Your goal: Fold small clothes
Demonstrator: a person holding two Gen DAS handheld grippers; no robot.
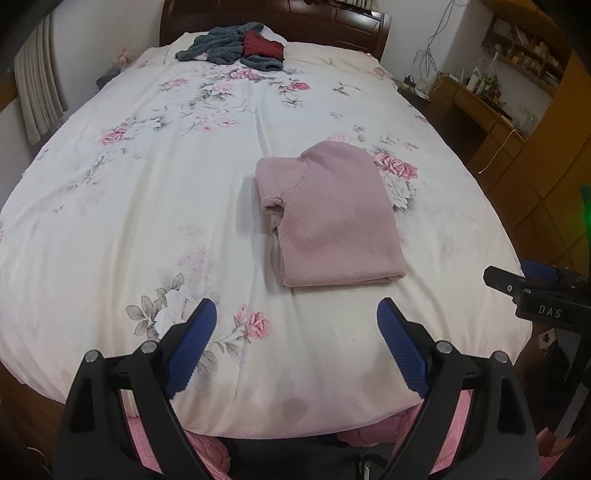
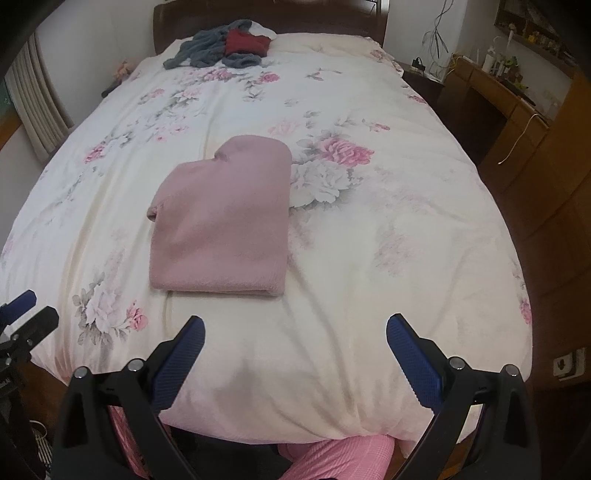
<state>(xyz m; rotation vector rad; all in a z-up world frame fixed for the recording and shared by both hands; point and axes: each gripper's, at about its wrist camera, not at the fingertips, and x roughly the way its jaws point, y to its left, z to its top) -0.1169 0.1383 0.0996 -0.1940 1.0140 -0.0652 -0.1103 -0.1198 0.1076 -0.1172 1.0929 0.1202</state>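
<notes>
Floral quilt (image 1: 147, 206) covers bed; dark wooden headboard (image 1: 332, 22) at far edge (wooden desk (image 1: 476, 107) beyond right edge).

Folded garment mid-bed, loose clothes behind it

A folded pink knit sweater (image 1: 332, 218) lies on the floral white quilt (image 1: 147, 206); a heap of grey and red clothes (image 1: 236, 46) sits far behind, near the dark wooden headboard (image 1: 332, 18).

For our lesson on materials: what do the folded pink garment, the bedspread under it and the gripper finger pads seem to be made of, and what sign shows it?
Folded pink garment: probably a soft knit or fleece; matte, fuzzy surface, thick rounded fold.
Bedspread: likely woven cotton with printed flowers; smooth, fine creases.
Finger pads: apparently blue rubber or plastic; ribbed texture on black frames.
</notes>
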